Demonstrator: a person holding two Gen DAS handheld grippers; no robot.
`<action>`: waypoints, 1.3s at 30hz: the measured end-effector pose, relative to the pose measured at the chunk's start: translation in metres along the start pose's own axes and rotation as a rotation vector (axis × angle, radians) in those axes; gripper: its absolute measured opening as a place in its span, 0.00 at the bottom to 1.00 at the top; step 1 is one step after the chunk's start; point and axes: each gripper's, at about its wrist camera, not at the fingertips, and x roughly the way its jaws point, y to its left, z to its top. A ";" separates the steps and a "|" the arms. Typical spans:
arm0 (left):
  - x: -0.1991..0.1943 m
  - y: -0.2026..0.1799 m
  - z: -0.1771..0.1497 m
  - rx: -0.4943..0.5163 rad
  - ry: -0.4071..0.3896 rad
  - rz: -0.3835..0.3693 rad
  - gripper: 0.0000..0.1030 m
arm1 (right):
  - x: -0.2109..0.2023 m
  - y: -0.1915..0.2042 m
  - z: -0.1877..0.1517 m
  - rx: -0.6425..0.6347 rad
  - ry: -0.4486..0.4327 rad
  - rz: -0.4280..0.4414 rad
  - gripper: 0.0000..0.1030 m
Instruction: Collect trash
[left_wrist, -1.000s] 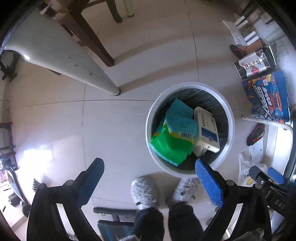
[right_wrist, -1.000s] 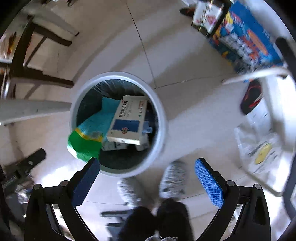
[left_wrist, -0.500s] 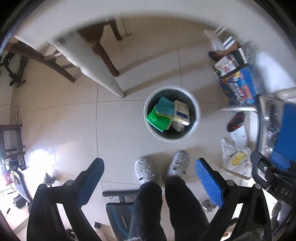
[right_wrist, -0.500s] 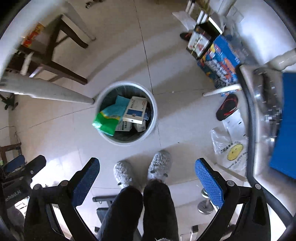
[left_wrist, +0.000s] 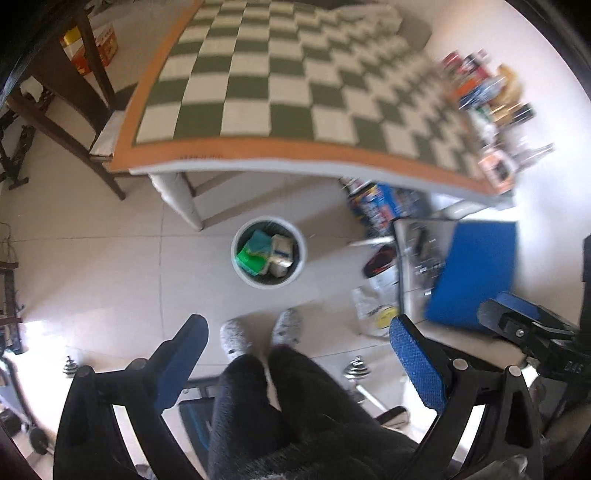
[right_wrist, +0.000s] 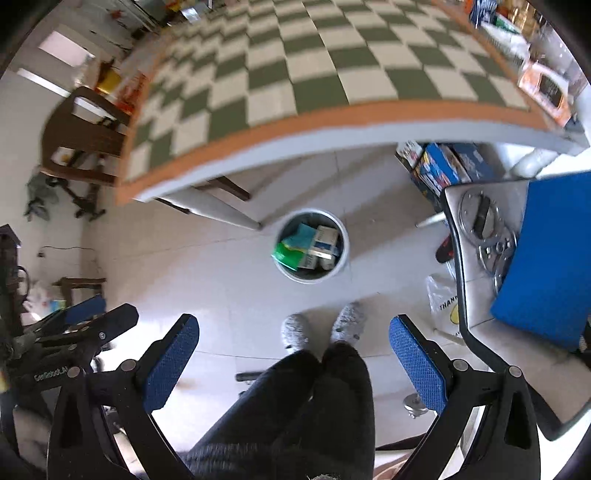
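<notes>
Both grippers are spread wide and hold nothing: left gripper (left_wrist: 299, 354), right gripper (right_wrist: 293, 354). The trash bin (left_wrist: 268, 252) stands on the floor below, near the table leg (left_wrist: 181, 199), just in front of the person's feet (left_wrist: 258, 334). Inside lie a green wrapper (left_wrist: 249, 258) and a white box (left_wrist: 282, 253).

Risk, imo: the wrapper leans on the bin's rim, so it can slide out if the bin gets bumped w/ a foot.

Hard to see: items at the checkered table (left_wrist: 280, 85) far edge are blurred, so which of them is trash I can't tell. What lies under the top items in the bin is hidden.
</notes>
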 end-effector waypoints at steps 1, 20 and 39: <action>-0.013 -0.002 0.000 -0.002 -0.016 -0.021 0.98 | -0.012 0.003 -0.001 -0.003 -0.008 0.007 1.00; -0.129 -0.030 -0.031 -0.002 -0.185 -0.142 1.00 | -0.144 0.044 -0.028 -0.112 -0.073 0.148 1.00; -0.138 -0.035 -0.037 -0.015 -0.182 -0.162 1.00 | -0.153 0.044 -0.032 -0.134 -0.073 0.159 1.00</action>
